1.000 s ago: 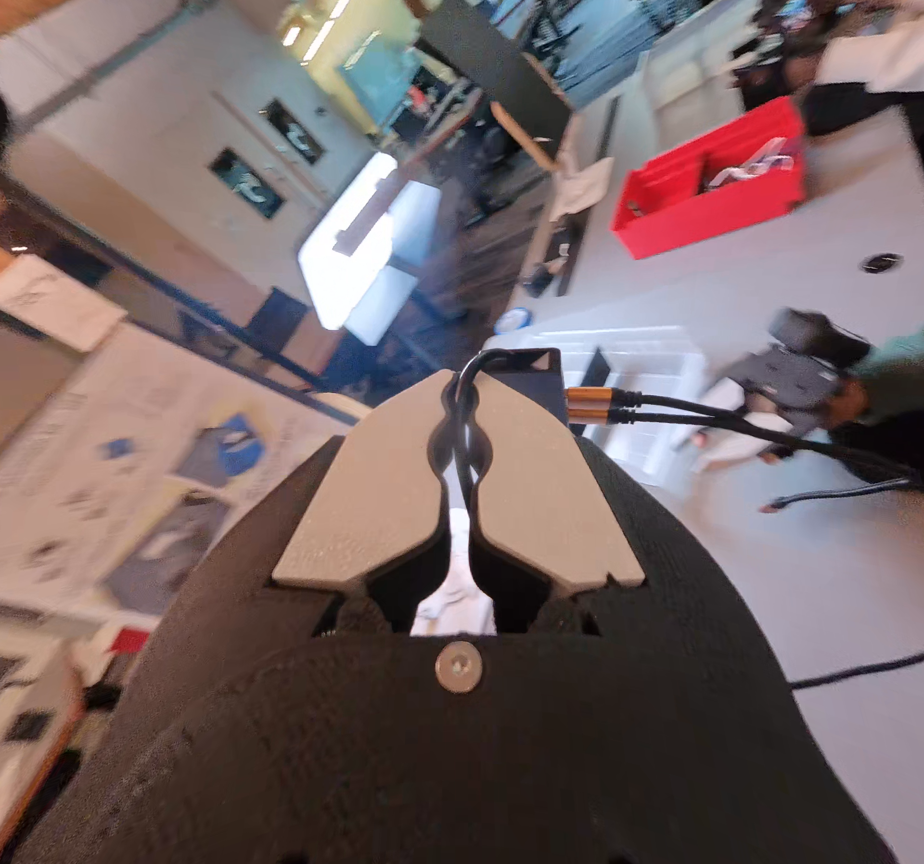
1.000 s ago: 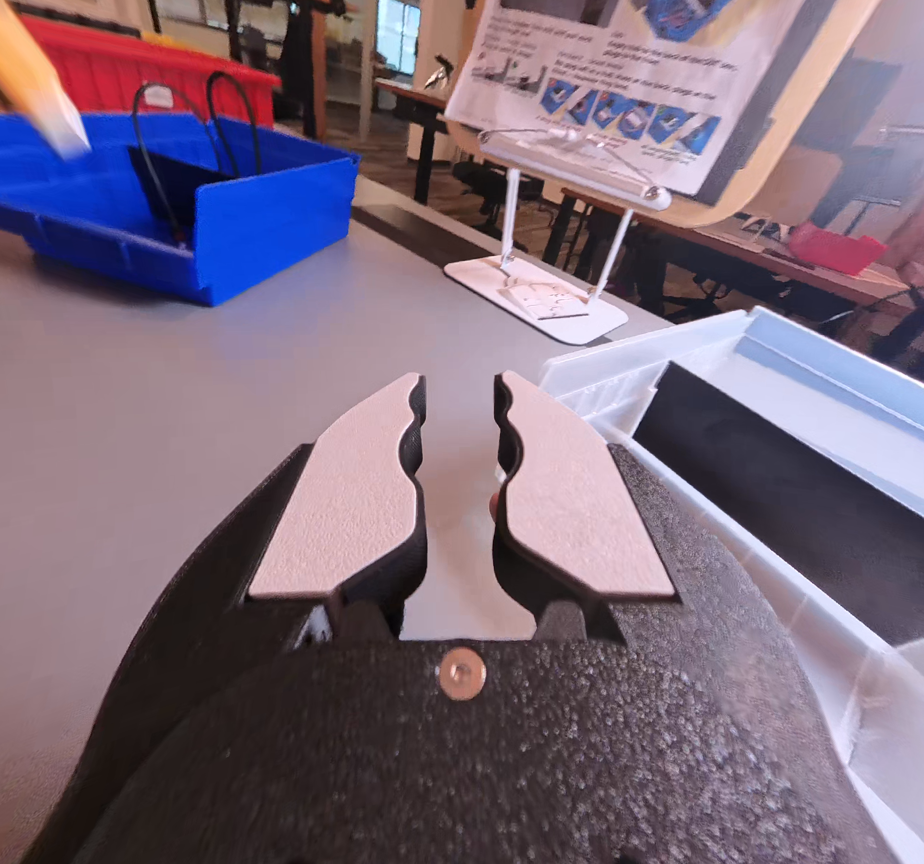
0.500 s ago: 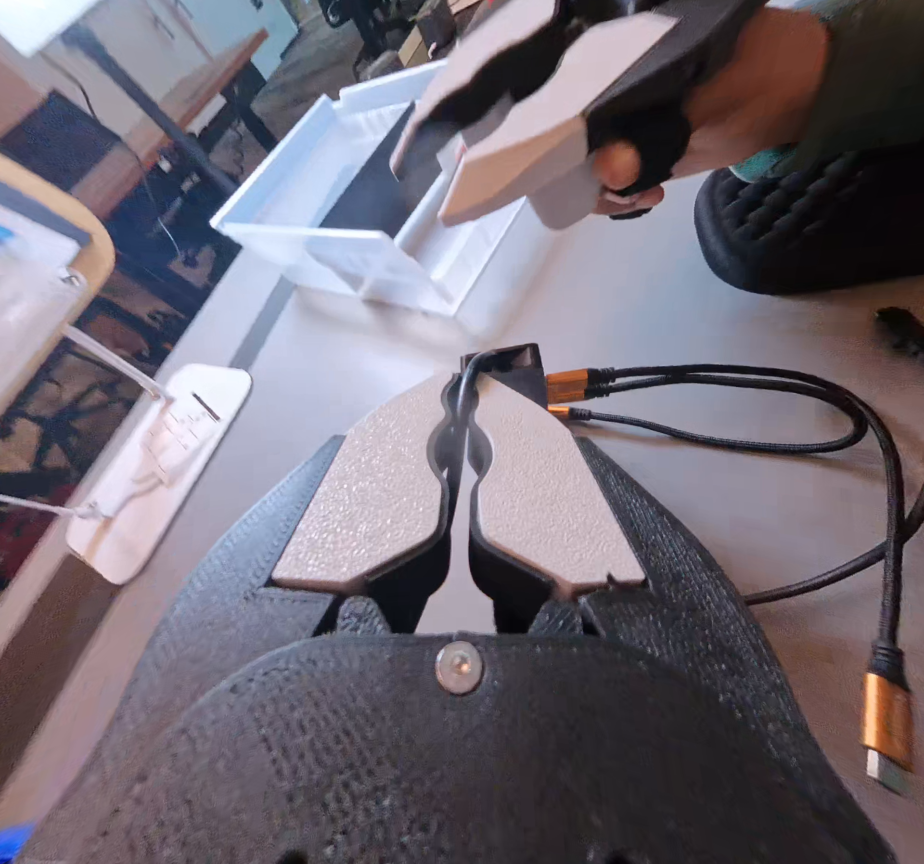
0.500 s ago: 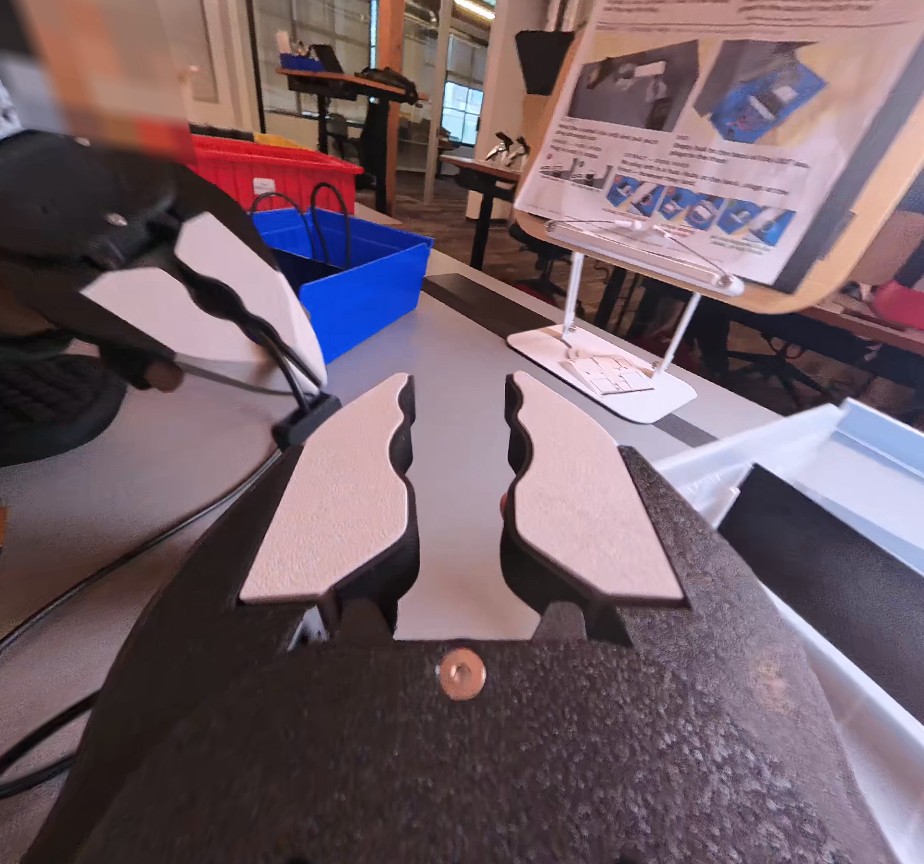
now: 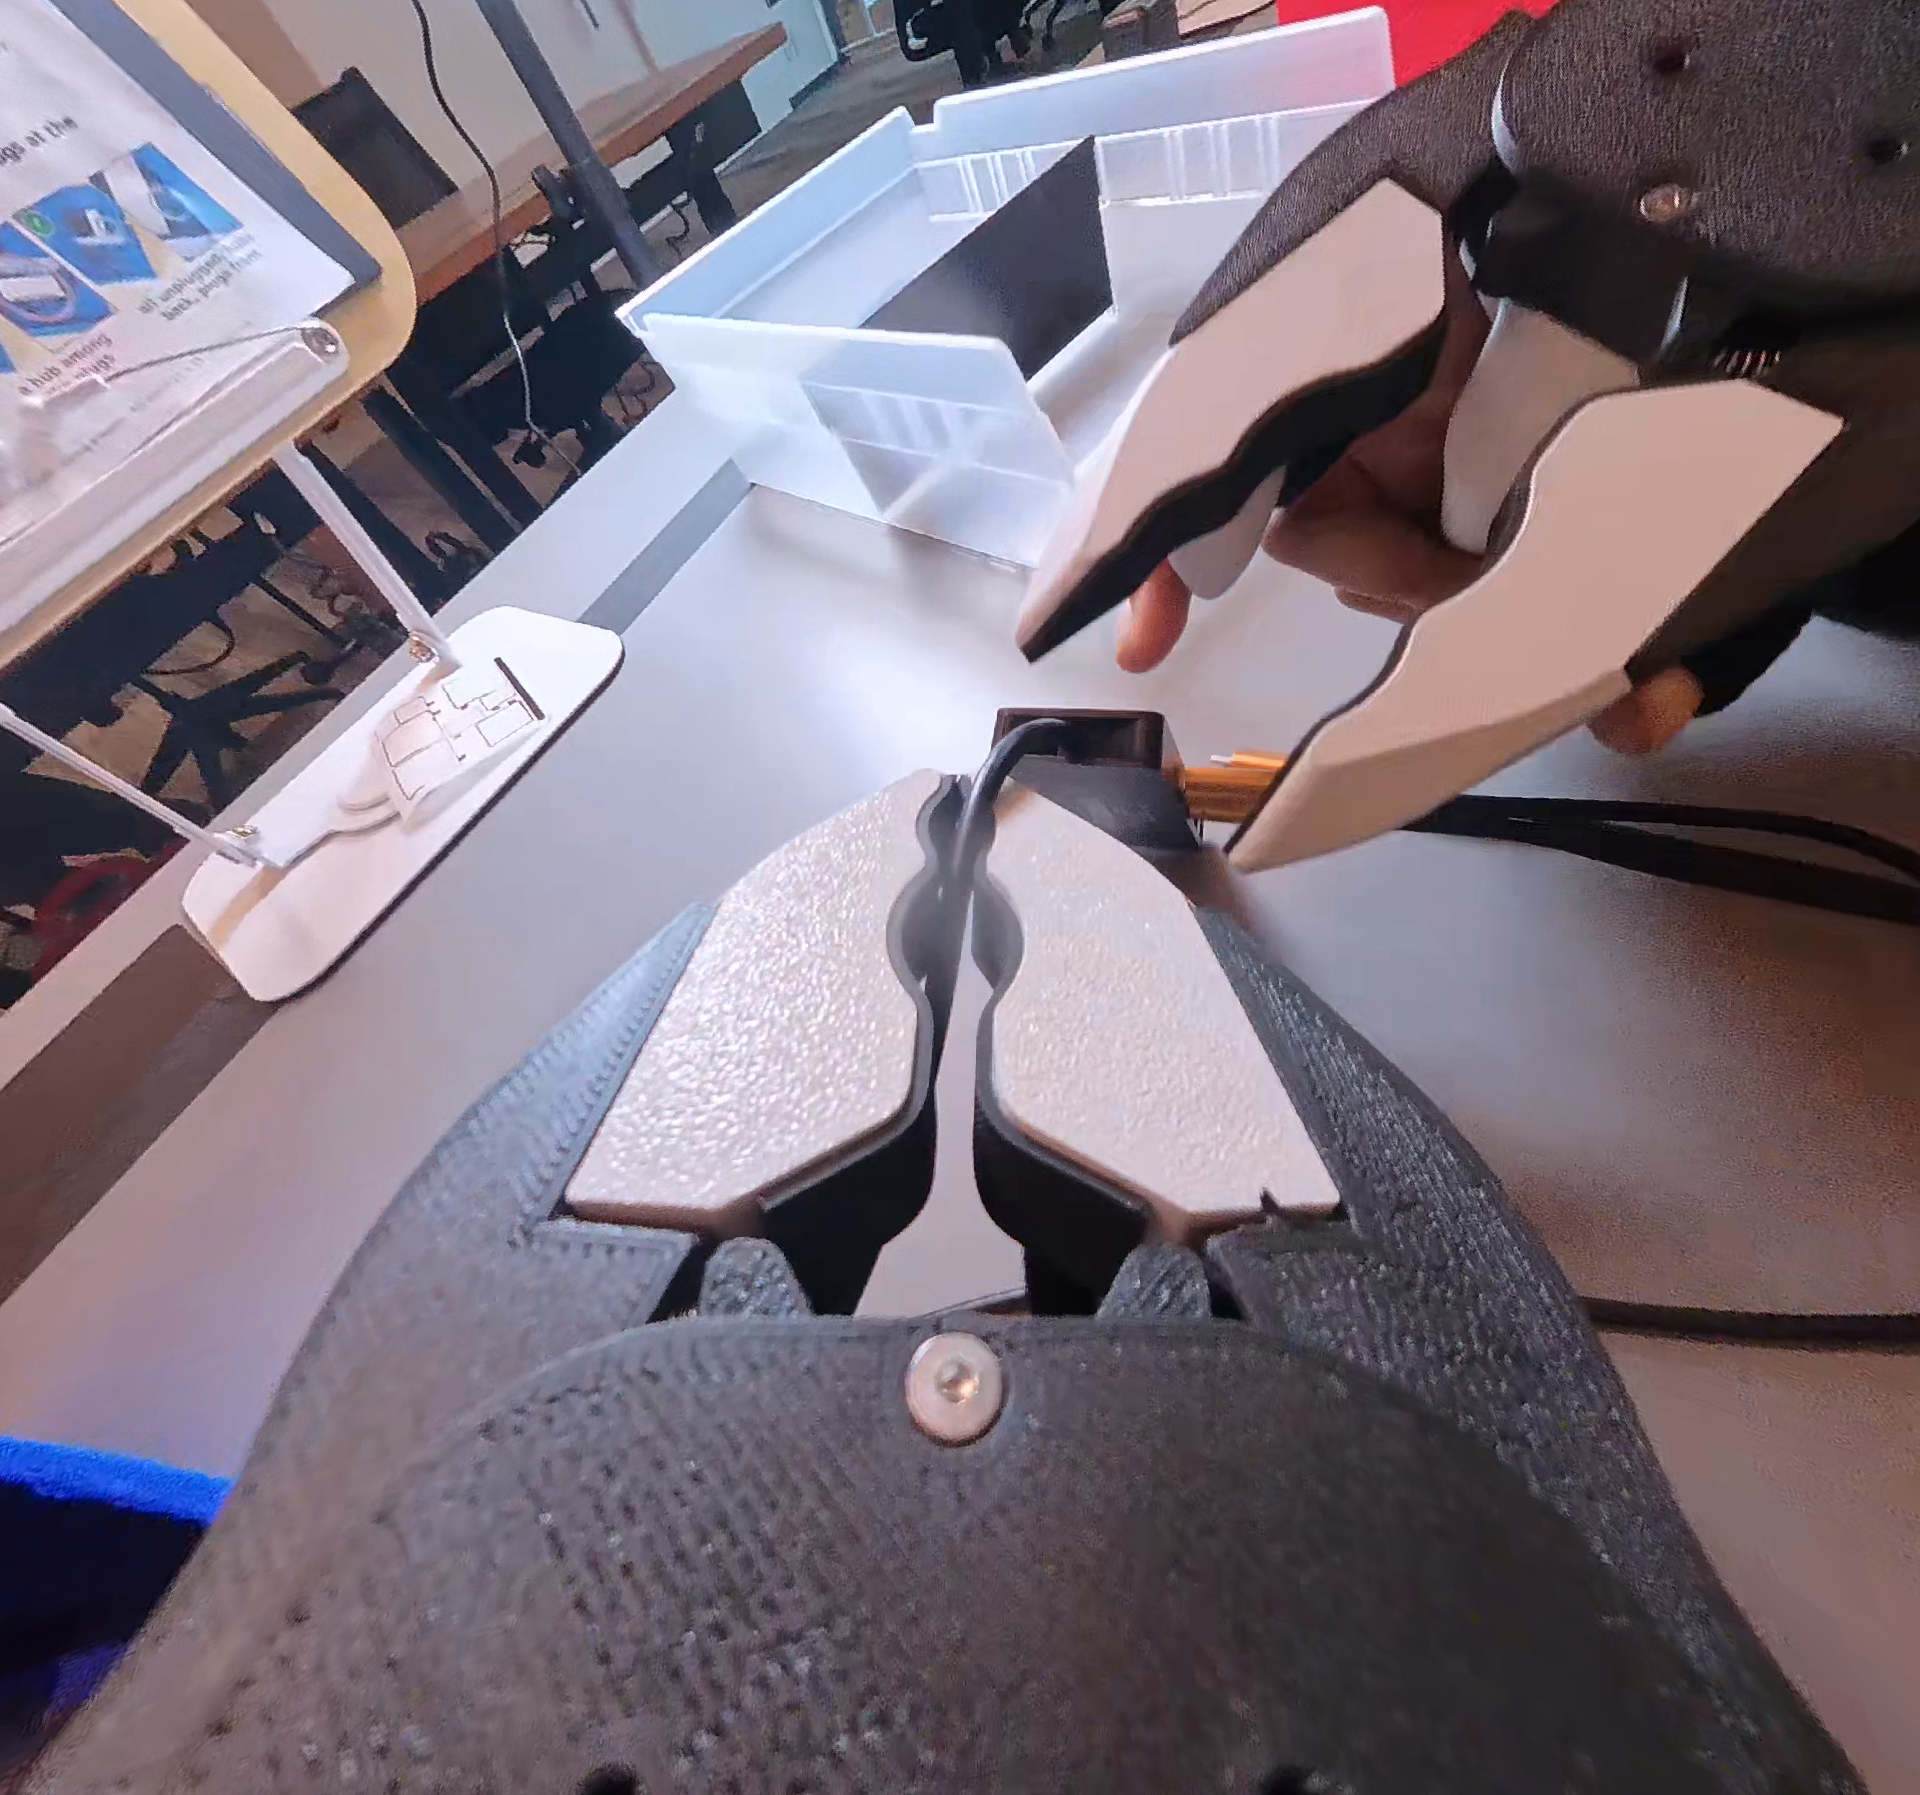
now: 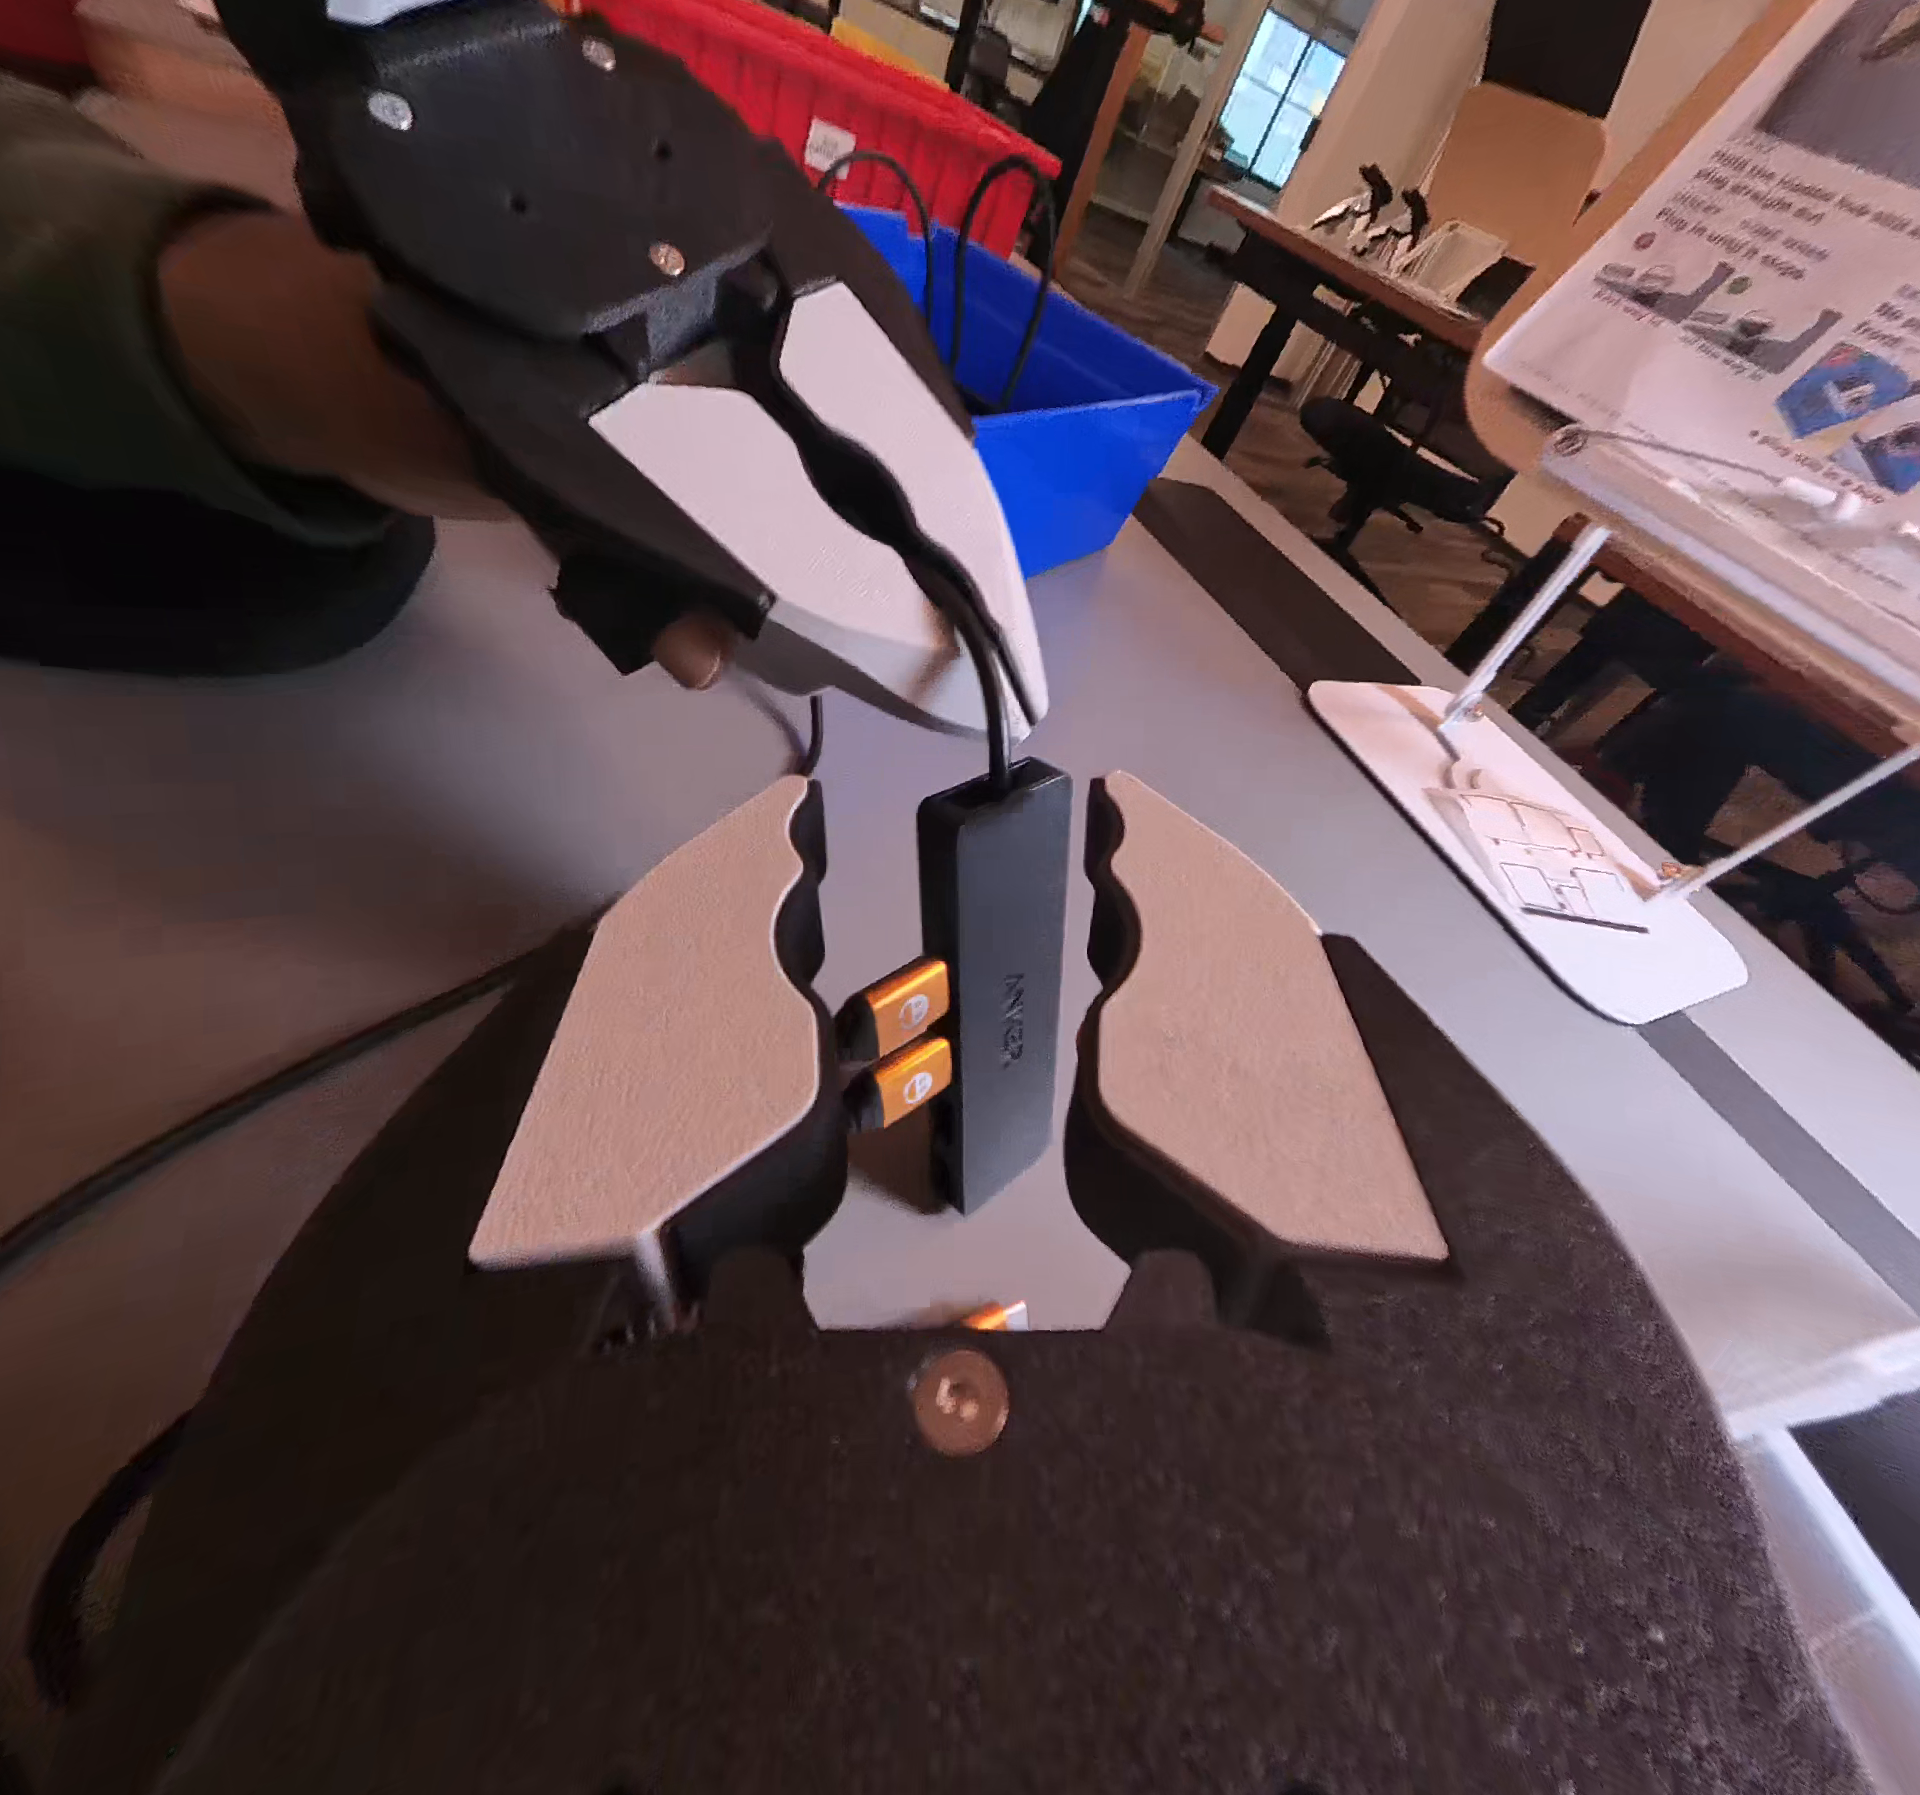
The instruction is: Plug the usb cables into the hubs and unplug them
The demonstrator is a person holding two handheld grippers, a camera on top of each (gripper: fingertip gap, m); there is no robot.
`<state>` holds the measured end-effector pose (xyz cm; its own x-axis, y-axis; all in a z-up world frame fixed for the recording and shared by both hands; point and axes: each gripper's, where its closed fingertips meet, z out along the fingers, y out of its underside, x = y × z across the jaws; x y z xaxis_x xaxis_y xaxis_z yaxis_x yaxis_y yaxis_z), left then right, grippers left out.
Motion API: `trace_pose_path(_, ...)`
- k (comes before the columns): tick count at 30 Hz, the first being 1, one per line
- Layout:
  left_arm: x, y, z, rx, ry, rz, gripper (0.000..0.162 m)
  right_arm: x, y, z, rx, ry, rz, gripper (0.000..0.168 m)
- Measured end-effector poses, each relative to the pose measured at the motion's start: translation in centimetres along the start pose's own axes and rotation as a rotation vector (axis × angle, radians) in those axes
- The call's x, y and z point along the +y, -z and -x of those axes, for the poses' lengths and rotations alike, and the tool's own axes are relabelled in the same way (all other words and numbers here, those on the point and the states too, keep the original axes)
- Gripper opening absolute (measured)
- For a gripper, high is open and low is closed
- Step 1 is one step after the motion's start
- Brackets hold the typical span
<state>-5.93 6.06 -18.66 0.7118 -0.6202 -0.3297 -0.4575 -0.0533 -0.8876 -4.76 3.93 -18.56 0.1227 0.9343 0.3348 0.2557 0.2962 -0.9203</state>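
Left hand-held gripper (image 5: 961, 800): pressed together on the hub's thin black lead (image 5: 977, 841), pinched in the wavy notch near the fingertips; also seen from outside in the right wrist view (image 6: 987, 696), tips angled down at the hub's far end.
Right hand-held gripper (image 6: 948, 800): spread wide, one finger on each side of the hub, neither clearly touching it; in the left wrist view (image 5: 1132, 758) reaching in from the upper right, held by a hand (image 5: 1382, 540).
USB hub (image 6: 995, 987): slim black bar, hanging by its lead just above the grey surface (image 6: 520, 810), lying lengthwise in the gap between the right fingers; only its near end shows in the left wrist view (image 5: 1081, 737).
Orange USB plugs (image 6: 902, 1039): two, side by side, seated in the hub's left side; black cables (image 5: 1662, 841) trailing off across the surface.
Third orange plug (image 6: 992, 1317): loose on the surface, mostly hidden by the right gripper body.
Blue bin (image 6: 1060, 436): behind the left gripper, black cable loops rising from it.
Red bin (image 6: 790, 104): behind the blue one.
White tray (image 5: 935, 395): far side of the surface, dark insert inside.
Instruction card on stand (image 5: 156, 291): left of the tray, white base plate (image 5: 416, 789) on the surface.
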Motion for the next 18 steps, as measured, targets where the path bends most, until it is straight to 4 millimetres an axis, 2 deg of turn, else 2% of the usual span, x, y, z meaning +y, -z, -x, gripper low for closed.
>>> trace_pose_path(5,0.6,-0.4,-0.4,0.032,0.021,-0.004,0.000,2.1,-0.9,-0.5,0.041,0.050,0.088,0.046)
trace_pose_path(7,0.4,-0.4,-0.9,0.060,0.030,-0.017,0.000,2.4,-0.8,-1.0,0.082,0.066,0.112,0.034)
trace_pose_path(16,-0.1,0.1,-2.5,0.237,0.121,-0.062,0.000,2.5,-0.6,-1.1,0.114,0.180,0.143,0.032)
trace_pose_path(18,-0.8,0.4,-2.8,0.271,0.151,-0.084,0.016,2.3,-0.4,-1.4,0.142,0.192,0.147,0.032)
